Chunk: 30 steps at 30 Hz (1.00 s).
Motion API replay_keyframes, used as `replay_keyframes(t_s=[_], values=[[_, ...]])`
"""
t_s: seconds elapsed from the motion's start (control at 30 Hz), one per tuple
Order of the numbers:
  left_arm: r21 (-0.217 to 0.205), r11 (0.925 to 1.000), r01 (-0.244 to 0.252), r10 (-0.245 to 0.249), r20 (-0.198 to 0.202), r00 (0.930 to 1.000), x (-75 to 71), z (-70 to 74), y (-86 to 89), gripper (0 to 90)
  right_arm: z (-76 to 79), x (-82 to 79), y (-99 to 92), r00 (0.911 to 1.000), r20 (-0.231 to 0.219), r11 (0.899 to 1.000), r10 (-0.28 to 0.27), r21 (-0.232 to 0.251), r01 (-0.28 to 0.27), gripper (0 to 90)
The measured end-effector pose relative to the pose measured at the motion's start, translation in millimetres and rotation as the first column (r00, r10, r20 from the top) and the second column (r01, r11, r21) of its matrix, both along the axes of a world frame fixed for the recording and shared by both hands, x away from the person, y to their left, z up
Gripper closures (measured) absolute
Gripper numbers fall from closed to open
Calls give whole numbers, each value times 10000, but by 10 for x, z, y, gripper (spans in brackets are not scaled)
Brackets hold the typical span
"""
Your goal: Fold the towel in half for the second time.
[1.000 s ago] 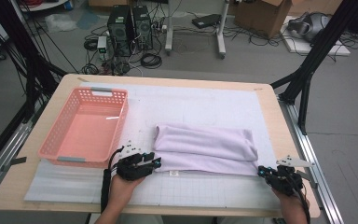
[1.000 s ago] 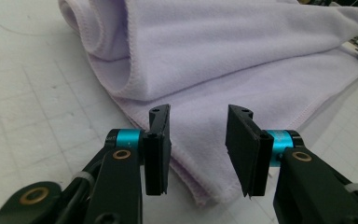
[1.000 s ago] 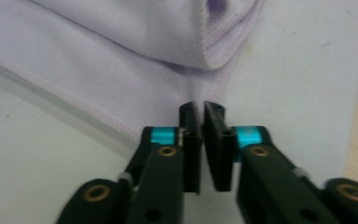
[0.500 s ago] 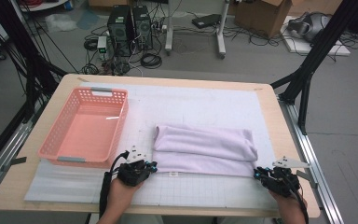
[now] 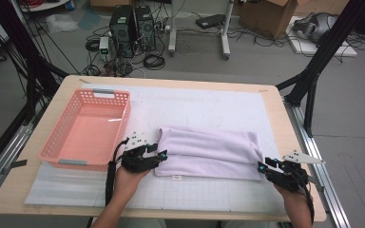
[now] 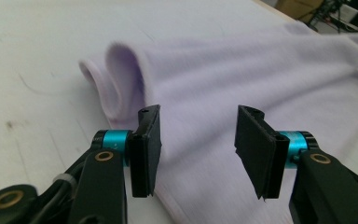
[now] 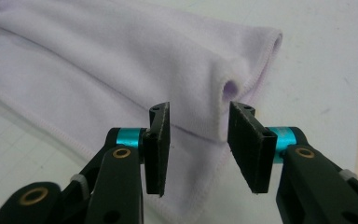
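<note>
Both tongs (image 5: pixel 163 153) (image 5: pixel 262 166) just opened off the folded towel (image 5: pixel 209 149), now apart.

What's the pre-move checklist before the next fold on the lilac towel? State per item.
1. Left claw open, jaws just opened, towel under them but not pinched: ok.
2. Right claw open, jaws just opened, nothing pinched: ok.
3. Both claws at the towel's near corners, left claw at its left end, right claw at its right end: ok.
4. Towel lies folded and flat on the white mat, apart from the pink basket: ok.
5. Folded layers lined up at the near edge: not ok, the bottom layer sticks out.
6. Basket free to take the towel: ok, looks empty.
</note>
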<state>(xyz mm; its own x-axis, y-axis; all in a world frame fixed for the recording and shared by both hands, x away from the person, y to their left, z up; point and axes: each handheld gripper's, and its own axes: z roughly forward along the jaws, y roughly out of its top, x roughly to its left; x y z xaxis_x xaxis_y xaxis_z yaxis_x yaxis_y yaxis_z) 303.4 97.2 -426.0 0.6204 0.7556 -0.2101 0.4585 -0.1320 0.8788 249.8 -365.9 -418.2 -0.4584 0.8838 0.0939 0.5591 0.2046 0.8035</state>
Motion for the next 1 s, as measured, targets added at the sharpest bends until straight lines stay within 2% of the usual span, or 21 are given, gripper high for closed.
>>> replay_keyframes(t_s=[0.03,0.1,0.13,0.2,0.23,0.3,0.37,0.43,0.6,0.8,0.87,0.93,1.0], values=[[-76,9999,-105,105,24,9999,54,10,-7,524,0,23,15,10000,10,10000,21,3,-21,585],[129,9993,-338,342,-339,9988,169,12,-32,552,3,69,45,10000,21,10000,-46,16,46,585],[96,9991,-423,428,-595,9973,219,-5,-50,565,5,95,52,10000,73,10000,-58,-7,59,585],[159,9985,-525,539,-1072,9928,288,-54,-81,621,10,151,73,9998,109,9999,-161,31,161,589],[243,9983,-538,564,-1229,9908,303,-78,-91,680,9,183,81,9997,108,9997,-234,48,233,598],[364,9977,-570,611,-1252,9903,307,-106,-98,845,-2,253,88,9993,87,9993,-356,149,355,615],[173,9988,-456,472,-1090,9929,275,-91,-90,875,-25,319,98,9995,-49,9992,-313,233,315,710],[-38,9998,-216,211,-967,9951,216,-53,-66,876,-47,357,103,9997,-217,9997,-142,200,146,859],[-554,9982,221,-259,-679,9974,-3,-56,38,875,-45,262,74,9999,-94,9998,-138,128,139,874],[-377,9978,552,-581,-791,9952,-263,-183,155,858,-38,31,-6,9999,93,9999,89,127,-90,874],[-426,9961,773,-810,-924,9924,-314,-207,179,785,-44,-20,-33,9999,-28,9998,140,124,-139,861],[-466,9962,737,-776,-876,9931,-335,-195,177,599,-35,-51,-49,10000,13,9999,18,171,-18,739],[-529,9959,731,-765,-651,9949,-328,-153,161,549,10,-64,-67,9995,249,9987,-217,475,205,654]])
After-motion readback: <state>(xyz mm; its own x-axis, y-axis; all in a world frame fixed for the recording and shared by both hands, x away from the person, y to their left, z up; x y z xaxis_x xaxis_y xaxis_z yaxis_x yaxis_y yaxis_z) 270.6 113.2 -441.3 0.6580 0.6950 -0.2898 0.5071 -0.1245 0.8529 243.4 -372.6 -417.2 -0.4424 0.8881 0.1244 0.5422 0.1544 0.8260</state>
